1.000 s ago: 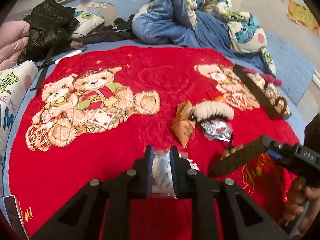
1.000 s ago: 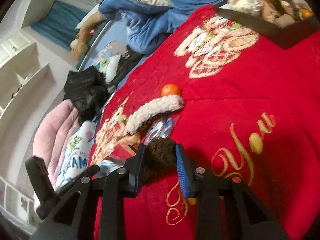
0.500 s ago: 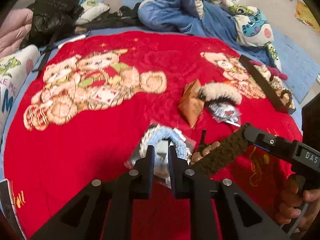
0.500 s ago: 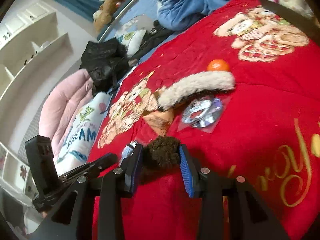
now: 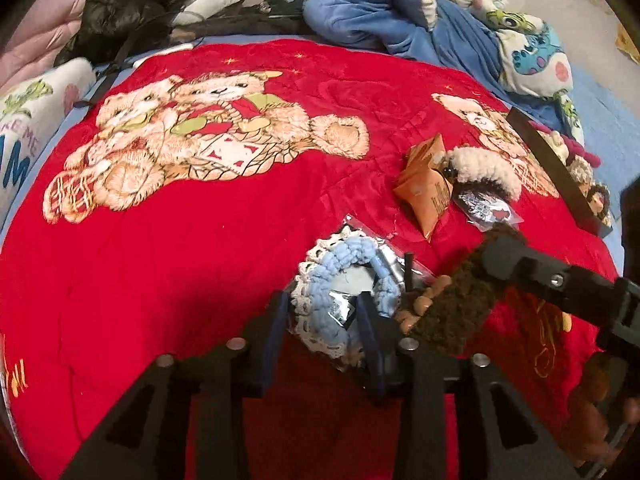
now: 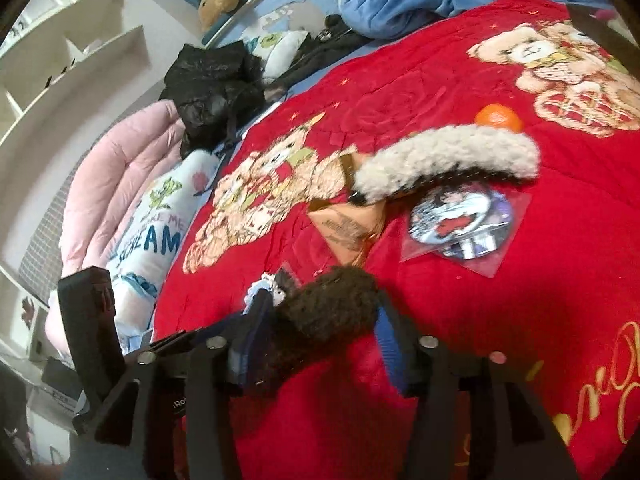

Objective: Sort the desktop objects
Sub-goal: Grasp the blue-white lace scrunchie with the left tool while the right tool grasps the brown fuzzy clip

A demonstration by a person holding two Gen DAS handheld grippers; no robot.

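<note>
Grippers opening over red bear blanket

Left wrist view: left gripper (image 5: 324, 320) sits low over the red blanket (image 5: 200, 240), jaws opening, with the bagged blue-and-white crochet ring (image 5: 344, 276) between them; pads look just off it. Brown fuzzy piece (image 5: 452, 300) lies just right of the ring, with the right gripper (image 5: 504, 248) on its far end. Orange packet (image 5: 424, 196), cream fuzzy piece (image 5: 484, 168) and bagged badges (image 5: 484, 210) sit farther up the blanket to the right. Black tray (image 5: 556, 168) is at the blanket's right edge.

Right wrist view: right gripper (image 6: 324, 332) jaws opening around the brown fuzzy piece (image 6: 324, 320); whether the pads press it, cannot tell. Orange ball (image 6: 500, 118) is on the blanket beyond the cream piece (image 6: 448, 156).
</note>
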